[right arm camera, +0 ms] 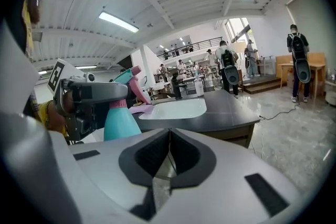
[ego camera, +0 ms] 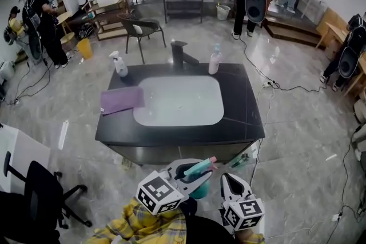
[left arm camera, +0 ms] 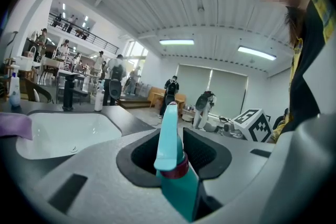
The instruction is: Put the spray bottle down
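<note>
A teal spray bottle [ego camera: 199, 168] with a pink nozzle and dark red collar is clamped in my left gripper [ego camera: 203, 172], low in the head view, short of the counter's front edge. In the left gripper view the bottle [left arm camera: 171, 157] sits between the dark pads, its trigger head pointing forward, and that gripper [left arm camera: 174, 164] is shut on it. My right gripper [ego camera: 227, 178] hangs just to the right, its jaws [right arm camera: 169, 132] closed together with nothing in them. From the right gripper view the bottle [right arm camera: 118, 119] and left gripper [right arm camera: 90, 93] show at left.
Ahead stands a black counter [ego camera: 247, 117] with a white basin [ego camera: 180, 101], a faucet [ego camera: 178, 54], a purple cloth [ego camera: 121, 100], a white spray bottle [ego camera: 119, 64] and a pump bottle [ego camera: 214, 60]. An office chair [ego camera: 40, 198] is at lower left. People stand beyond.
</note>
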